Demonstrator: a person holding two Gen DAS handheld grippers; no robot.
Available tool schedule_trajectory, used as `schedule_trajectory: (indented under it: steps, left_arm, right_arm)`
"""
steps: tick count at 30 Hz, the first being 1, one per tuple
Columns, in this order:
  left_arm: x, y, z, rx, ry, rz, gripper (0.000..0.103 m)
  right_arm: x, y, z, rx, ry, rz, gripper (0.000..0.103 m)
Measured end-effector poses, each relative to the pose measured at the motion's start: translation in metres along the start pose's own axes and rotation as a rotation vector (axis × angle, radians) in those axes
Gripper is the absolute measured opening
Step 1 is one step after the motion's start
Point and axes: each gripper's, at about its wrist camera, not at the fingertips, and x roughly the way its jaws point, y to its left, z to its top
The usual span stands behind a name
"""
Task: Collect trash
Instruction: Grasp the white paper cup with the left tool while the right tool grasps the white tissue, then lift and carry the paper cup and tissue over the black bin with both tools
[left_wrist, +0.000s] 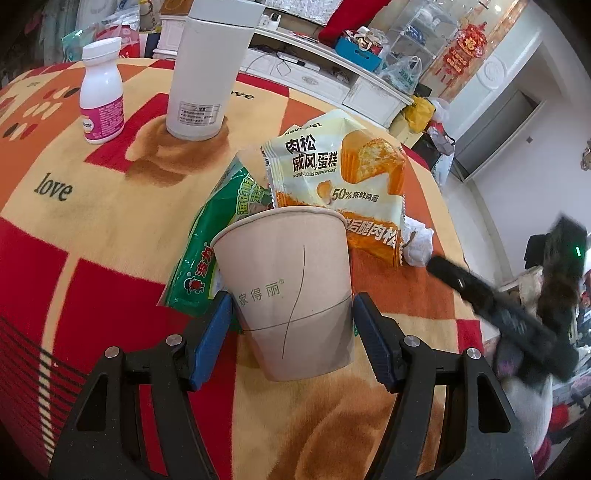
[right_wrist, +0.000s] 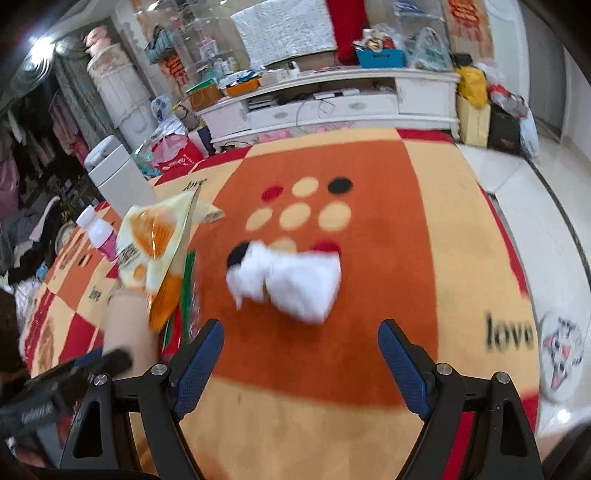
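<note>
A beige paper cup (left_wrist: 288, 291) stands on the patterned tablecloth (left_wrist: 92, 221). A yellow-orange cake wrapper (left_wrist: 340, 181) and a green wrapper (left_wrist: 207, 236) stick out of it. My left gripper (left_wrist: 291, 332) has its blue pads on both sides of the cup and appears shut on it. A crumpled white tissue (right_wrist: 291, 280) lies on the cloth ahead of my right gripper (right_wrist: 301, 365), which is open and empty. The tissue also shows in the left wrist view (left_wrist: 419, 243), with the right gripper (left_wrist: 480, 291) blurred beside it. The cup (right_wrist: 127, 328) and cake wrapper (right_wrist: 159, 236) are at the left of the right wrist view.
A white thermos (left_wrist: 207, 70) and a small white-and-pink bottle (left_wrist: 101, 96) stand at the far side of the table. The table's right edge (right_wrist: 517, 258) drops to a tiled floor. A white TV cabinet (right_wrist: 332, 103) with clutter stands behind.
</note>
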Motion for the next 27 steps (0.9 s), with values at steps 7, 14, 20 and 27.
schedule_trajectory:
  steps: [7, 14, 20, 27]
  left_arm:
    - [0.004, 0.0, 0.005, 0.009, 0.018, -0.016, 0.068]
    - [0.005, 0.004, 0.004, -0.003, 0.005, -0.043, 0.068]
    - [-0.003, 0.001, -0.007, 0.022, -0.011, -0.055, 0.066]
    - [-0.033, -0.009, -0.034, 0.089, -0.014, -0.054, 0.064]
  right_arm:
    - [0.037, 0.016, 0.028, -0.197, 0.056, -0.032, 0.084]
    - [0.037, 0.015, 0.01, -0.196, 0.07, 0.066, 0.048]
    - [0.002, 0.013, -0.018, -0.114, 0.036, 0.131, 0.048]
    - [-0.038, 0.014, -0.058, -0.07, 0.011, 0.137, 0.048]
